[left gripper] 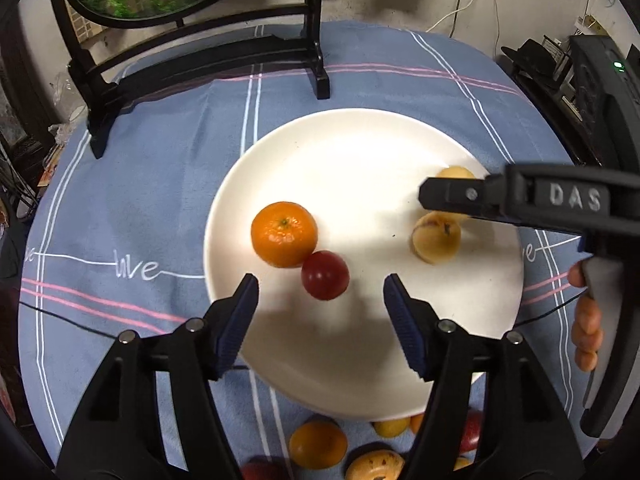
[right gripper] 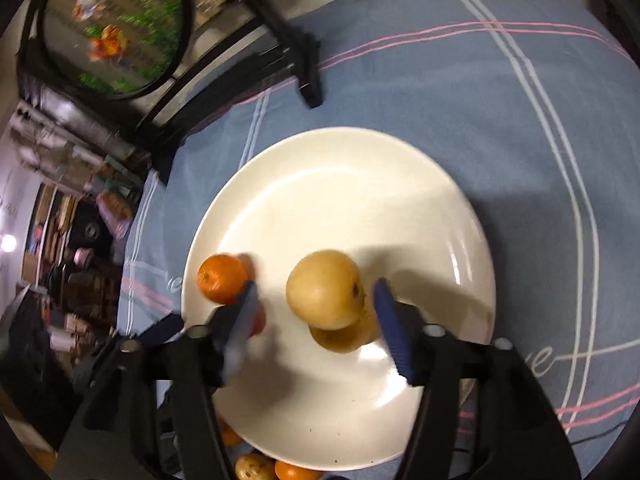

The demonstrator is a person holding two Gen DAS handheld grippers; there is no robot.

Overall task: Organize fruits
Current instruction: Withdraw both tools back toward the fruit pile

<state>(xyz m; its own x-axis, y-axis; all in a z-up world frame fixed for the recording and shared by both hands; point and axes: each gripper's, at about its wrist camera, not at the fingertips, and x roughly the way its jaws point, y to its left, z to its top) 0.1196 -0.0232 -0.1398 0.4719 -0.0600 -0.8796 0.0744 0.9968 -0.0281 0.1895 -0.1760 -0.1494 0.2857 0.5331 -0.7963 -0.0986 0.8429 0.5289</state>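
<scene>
A white plate (left gripper: pixel 340 160) (right gripper: pixel 340 184) lies on the blue tablecloth. On it are a mandarin (left gripper: pixel 284 234) (right gripper: pixel 220 284), a red fruit (left gripper: pixel 325 275) touching the mandarin, and two yellow fruits (left gripper: pixel 436 238) side by side. My left gripper (left gripper: pixel 321 282) is open, and the red fruit lies between its tips without touching the pads. My right gripper (right gripper: pixel 316 286) is open around the bigger yellow fruit (right gripper: pixel 324 288), its right pad close to the skin and its left pad well clear. The second yellow fruit (right gripper: pixel 340 340) sits just under the first. In the left wrist view the right gripper (left gripper: pixel 432 200) reaches in from the right.
Several loose fruits (left gripper: pixel 318 444) lie on the cloth (left gripper: pixel 140 200) at the plate's near edge. A black wooden stand (left gripper: pixel 200 60) with a round painted panel stands behind the plate. A thin black cable (left gripper: pixel 80 326) crosses the cloth. A person's fingers (left gripper: pixel 586 320) grip the right handle.
</scene>
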